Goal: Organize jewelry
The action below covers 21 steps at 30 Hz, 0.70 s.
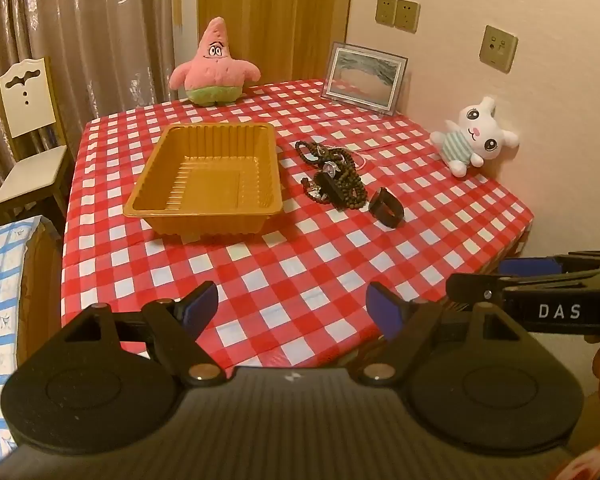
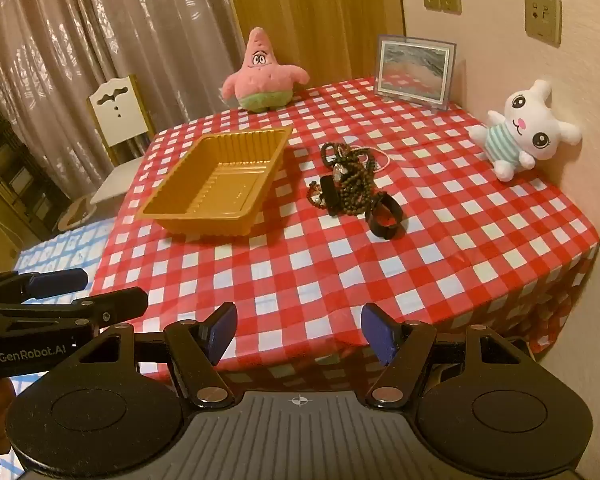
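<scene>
Red-and-white checked cloth covers the one tabletop (image 1: 300, 264), the largest thing in view, set against a pale wall with curtains behind its far edge. One white chair (image 1: 28, 136) stands at the tabletop's left side.

One golden plastic tray (image 1: 208, 176) sits left of centre on the cloth; its ribbed floor is bare, with nothing lying in it. Two plush toys are here: one pink starfish plush (image 1: 214, 64) upright at the far edge, and one white rabbit plush (image 1: 474, 136) leaning on the wall to the right. One framed picture (image 1: 364, 78) stands propped between them near the far right corner.

The jewelry is all outside the tray, just to its right. It forms one tangled heap of dark beaded strands (image 1: 340, 172), too knotted to count apart, with a small shiny round piece and a black strap lying on top and a thin pale loop showing behind. One black band (image 1: 386, 208) curled into a ring sits just beside the heap on the near right; the right wrist view shows it touching the beads.

Two tools are held at the near edge, both above the cloth and well apart from the jewelry. The left hand-held gripper (image 1: 292, 308) has its blue-padded fingers spread wide with nothing between them; the right hand-held gripper (image 2: 298, 330) is likewise spread and carries nothing.
</scene>
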Each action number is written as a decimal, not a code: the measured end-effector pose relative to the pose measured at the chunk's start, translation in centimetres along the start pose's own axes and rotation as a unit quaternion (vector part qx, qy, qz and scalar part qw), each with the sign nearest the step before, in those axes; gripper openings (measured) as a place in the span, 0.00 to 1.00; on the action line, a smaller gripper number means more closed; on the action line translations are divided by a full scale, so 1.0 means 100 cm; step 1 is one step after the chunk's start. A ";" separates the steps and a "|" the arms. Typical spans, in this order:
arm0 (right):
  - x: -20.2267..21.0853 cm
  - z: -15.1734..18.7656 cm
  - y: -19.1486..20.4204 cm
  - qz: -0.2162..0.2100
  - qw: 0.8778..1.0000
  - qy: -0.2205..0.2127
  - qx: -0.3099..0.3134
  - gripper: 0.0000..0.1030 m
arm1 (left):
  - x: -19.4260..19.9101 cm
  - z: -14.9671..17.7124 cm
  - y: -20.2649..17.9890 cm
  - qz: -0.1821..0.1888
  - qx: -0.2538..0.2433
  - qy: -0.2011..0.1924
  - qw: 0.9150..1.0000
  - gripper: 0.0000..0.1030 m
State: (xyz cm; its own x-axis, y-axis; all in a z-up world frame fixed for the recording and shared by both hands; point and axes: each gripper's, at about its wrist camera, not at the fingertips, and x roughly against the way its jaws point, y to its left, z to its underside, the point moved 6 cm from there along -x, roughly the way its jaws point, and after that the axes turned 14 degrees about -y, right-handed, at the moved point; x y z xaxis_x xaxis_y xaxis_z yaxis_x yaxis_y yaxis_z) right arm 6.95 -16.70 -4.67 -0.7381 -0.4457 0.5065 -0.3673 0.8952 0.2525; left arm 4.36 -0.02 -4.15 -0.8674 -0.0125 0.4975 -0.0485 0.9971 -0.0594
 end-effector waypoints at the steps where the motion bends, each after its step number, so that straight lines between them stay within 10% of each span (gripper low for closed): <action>1: 0.000 0.000 0.000 0.000 1.000 0.000 0.000 0.67 | 0.000 0.000 0.000 0.000 0.000 -0.001 1.000 0.77; 21: 0.001 -0.001 -0.002 -0.003 1.000 0.001 -0.004 0.67 | 0.000 0.000 0.000 -0.002 -0.004 -0.002 1.000 0.77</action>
State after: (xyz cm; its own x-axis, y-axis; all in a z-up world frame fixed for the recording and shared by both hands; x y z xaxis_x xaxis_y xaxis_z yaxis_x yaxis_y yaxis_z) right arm 7.01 -16.90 -4.61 -0.7349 -0.4506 0.5068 -0.3662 0.8927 0.2627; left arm 4.36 0.03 -4.14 -0.8693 -0.0166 0.4940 -0.0479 0.9976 -0.0507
